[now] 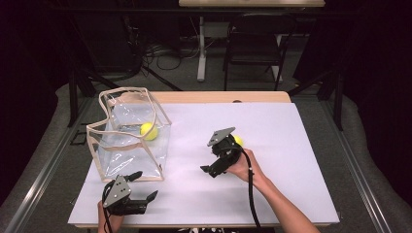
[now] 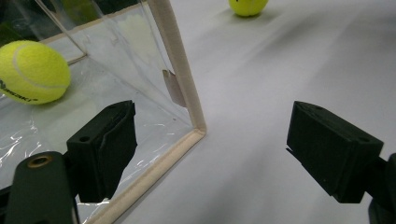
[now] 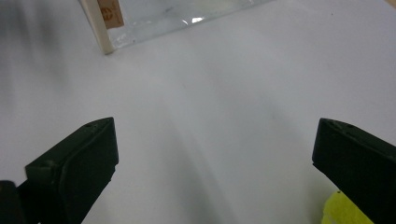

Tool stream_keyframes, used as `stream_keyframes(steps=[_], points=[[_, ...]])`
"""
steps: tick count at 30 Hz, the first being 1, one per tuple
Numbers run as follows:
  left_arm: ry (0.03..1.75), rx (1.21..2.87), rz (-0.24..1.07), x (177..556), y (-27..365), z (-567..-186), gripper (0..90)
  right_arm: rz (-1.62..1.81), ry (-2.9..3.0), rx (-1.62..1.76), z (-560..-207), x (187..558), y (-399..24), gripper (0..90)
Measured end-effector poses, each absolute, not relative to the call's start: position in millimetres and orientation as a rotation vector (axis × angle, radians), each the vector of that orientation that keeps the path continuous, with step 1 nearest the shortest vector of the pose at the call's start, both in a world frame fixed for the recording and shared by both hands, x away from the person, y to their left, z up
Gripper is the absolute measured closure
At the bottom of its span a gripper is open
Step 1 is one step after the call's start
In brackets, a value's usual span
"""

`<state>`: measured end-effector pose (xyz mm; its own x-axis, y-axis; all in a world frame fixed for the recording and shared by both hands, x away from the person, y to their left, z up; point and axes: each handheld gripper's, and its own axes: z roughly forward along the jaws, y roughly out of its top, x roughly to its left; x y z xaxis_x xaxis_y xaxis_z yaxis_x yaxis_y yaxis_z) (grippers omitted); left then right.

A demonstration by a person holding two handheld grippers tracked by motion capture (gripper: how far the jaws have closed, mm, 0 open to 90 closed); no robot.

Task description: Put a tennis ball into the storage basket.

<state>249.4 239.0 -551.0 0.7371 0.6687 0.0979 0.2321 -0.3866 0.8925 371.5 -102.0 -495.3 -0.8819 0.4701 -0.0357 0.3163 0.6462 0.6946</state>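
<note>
Work in hand: we judge we are gathering tennis balls into the clear bag (image 1: pixel 131 141); one ball in the bag (image 1: pixel 149 131) lies on its floor, seen through the wall.
Loose ball (image 1: pixel 237 140): on the white worktop (image 1: pixel 291 160), right of centre, well apart from the bag, just beside and partly behind our right tongs (image 1: pixel 214 165); in the right tongs' view a yellow sliver of it (image 3: pixel 343 212) shows at the bottom right, under the jaw there.
Right tongs: released, jaws spread wide with nothing between them, pointing towards the bag's corner.
Left tongs (image 1: pixel 141 187): released too, jaws wide apart at the near edge of the worktop, close to the bag's near lower corner; one jaw sits in front of the clear wall, and we cannot tell whether it touches.
How the ball will handle: light, springy, felt-covered, so we expect good grip but a ready roll if nudged.
Where to take hold: across the ball's widest part, jaws level on either side.
How the bag will handle: thin, floppy plastic with a stiffer beige trim (image 2: pixel 180 70); we would steady it by that trim, not the film.
</note>
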Motion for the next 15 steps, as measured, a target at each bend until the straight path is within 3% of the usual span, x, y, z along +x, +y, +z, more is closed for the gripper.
stream_keyframes(steps=[15], points=[[0.682,1.967,0.558,248.7,236.9,-551.6,15.9,1.066,2.634,0.722,-512.6,363.2,-120.1,0.2]])
